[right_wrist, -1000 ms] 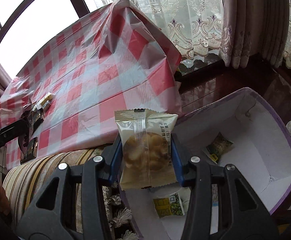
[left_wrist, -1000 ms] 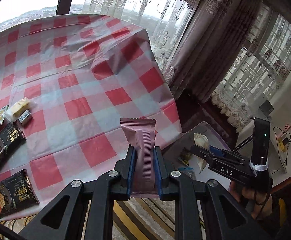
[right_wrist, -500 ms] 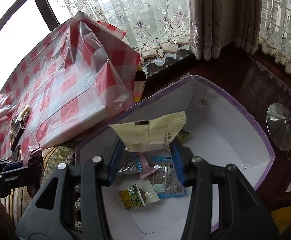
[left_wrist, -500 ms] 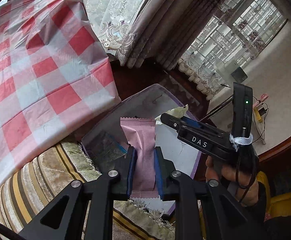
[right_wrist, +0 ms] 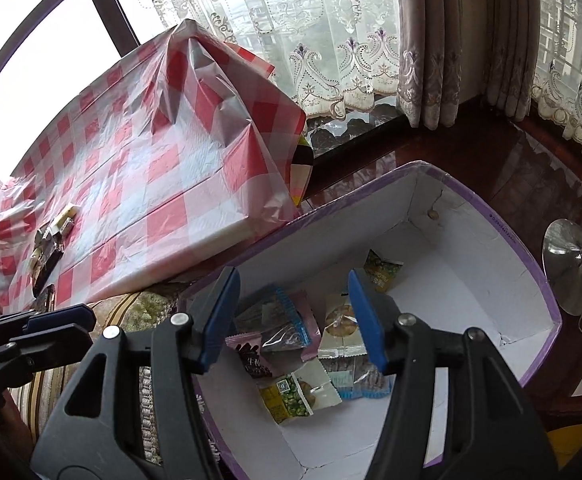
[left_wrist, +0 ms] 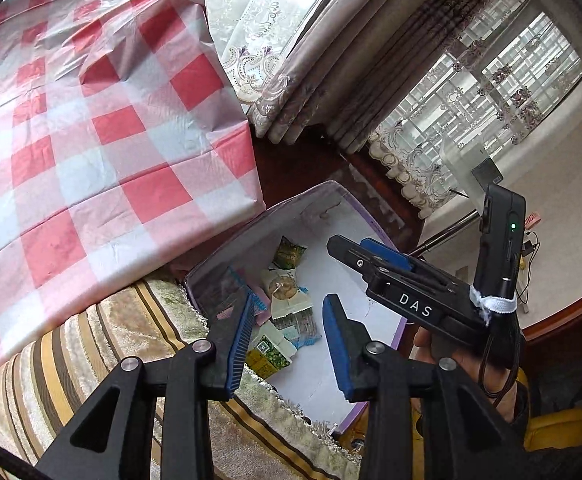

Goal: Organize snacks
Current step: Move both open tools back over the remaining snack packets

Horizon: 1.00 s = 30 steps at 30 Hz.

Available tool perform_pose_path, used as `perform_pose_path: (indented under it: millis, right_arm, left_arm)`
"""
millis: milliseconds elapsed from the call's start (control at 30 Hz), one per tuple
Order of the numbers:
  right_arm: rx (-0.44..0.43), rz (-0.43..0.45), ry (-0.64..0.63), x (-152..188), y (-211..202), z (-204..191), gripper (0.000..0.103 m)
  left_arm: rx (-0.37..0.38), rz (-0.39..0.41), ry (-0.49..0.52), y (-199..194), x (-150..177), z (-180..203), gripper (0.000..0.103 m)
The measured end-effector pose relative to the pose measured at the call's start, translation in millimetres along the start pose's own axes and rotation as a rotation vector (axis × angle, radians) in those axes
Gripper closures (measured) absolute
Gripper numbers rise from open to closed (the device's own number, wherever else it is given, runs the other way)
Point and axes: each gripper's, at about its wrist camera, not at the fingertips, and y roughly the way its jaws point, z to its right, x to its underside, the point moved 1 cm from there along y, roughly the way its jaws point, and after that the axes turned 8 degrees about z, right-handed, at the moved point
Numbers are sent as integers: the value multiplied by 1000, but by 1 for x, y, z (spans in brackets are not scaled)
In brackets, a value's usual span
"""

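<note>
A white box with a purple rim (right_wrist: pixel 507 236) (left_wrist: pixel 375 228) stands beside the checked table and holds several snack packets. Among them are a cream biscuit packet (right_wrist: pixel 341 326) (left_wrist: pixel 285 292), a pink packet (right_wrist: pixel 251 354) and a yellow-green pea packet (right_wrist: pixel 291 398) (left_wrist: pixel 269 354). My left gripper (left_wrist: pixel 287 318) is open and empty above the box's near edge. My right gripper (right_wrist: pixel 293 298) is open and empty over the box; it also shows in the left wrist view (left_wrist: pixel 365 250). More snacks (right_wrist: pixel 51 240) lie on the table's far left.
The red-and-white checked tablecloth (right_wrist: pixel 139 168) (left_wrist: pixel 91 128) covers the table left of the box. A striped plush cushion (left_wrist: pixel 91 344) lies under my left gripper. Curtains (right_wrist: pixel 431 40) and a dark wooden sill are behind. A metal lamp base (right_wrist: pixel 567 268) stands right of the box.
Both grippers moved from the table over the box and opened. The pink packet left my left gripper and the cream biscuit packet left my right; both now lie in the box.
</note>
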Motion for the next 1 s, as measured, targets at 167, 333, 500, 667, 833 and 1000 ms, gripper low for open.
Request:
perform_pose_path:
  millis: [167, 333, 500, 667, 833, 1000]
  right_arm:
    - [-30, -13, -59, -2, -1, -29, 43]
    - [-90, -41, -149, 2, 1, -79, 43]
    - [-162, -75, -247, 13, 5, -134, 40]
    - [-210, -111, -346, 23, 12, -182, 33]
    - [-233, -139, -411, 29, 19, -210, 32]
    - [-244, -176, -454, 34, 31, -231, 31]
  left_arm:
    - [-58, 57, -13, -19, -3, -17, 66]
    - [-106, 105, -65, -43, -2, -46, 65]
    - [-138, 143, -150, -75, 7, -82, 65]
    - [-157, 171, -237, -112, 23, -122, 53]
    - [-201, 167, -292, -145, 40, -167, 41]
    - [-269, 100, -273, -161, 52, -214, 34]
